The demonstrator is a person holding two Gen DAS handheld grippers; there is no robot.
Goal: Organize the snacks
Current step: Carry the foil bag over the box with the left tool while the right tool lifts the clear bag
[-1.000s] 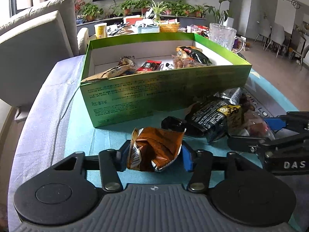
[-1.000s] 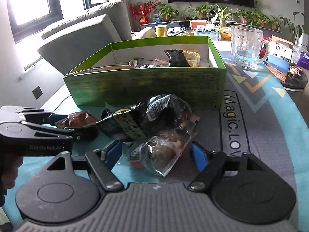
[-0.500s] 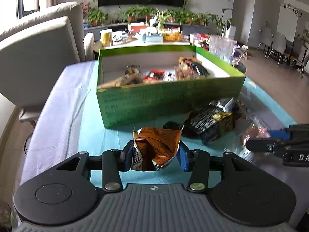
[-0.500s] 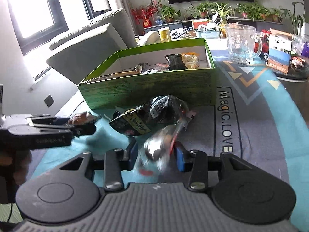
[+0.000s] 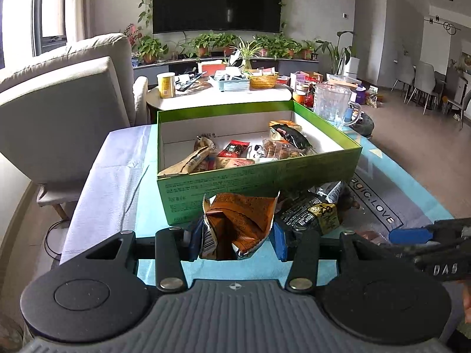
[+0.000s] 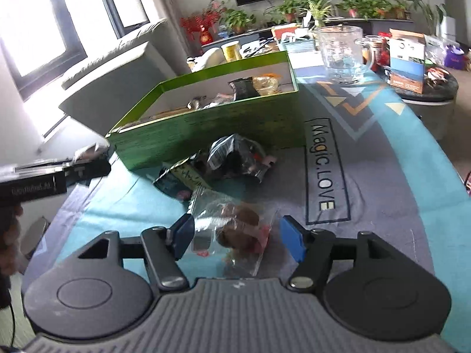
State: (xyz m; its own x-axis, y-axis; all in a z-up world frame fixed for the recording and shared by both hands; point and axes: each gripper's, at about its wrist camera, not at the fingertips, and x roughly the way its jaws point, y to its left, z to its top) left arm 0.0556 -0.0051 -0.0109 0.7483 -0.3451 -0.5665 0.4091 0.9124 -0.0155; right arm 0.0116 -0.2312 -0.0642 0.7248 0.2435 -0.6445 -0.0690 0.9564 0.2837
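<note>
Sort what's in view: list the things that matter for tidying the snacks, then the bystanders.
Job: green box; orange packet in left gripper; clear packet between right gripper fingers; black packets.
Bystanders: glass jug, armchair, television, plants.

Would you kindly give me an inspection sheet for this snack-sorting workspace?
Surface: teal and grey mat with printed lettering.
Job's things: green box holding several snacks; dark packets lying in front of it on the mat.
Clutter: glass mug beyond the box.
Tongs: left tongs shut on orange packet; right tongs open, jaws just opened, clear packet between them, not pressed.
Cables: dark cable on the floor, left of the table.
Surroundings: sofa, television, potted plants.
</note>
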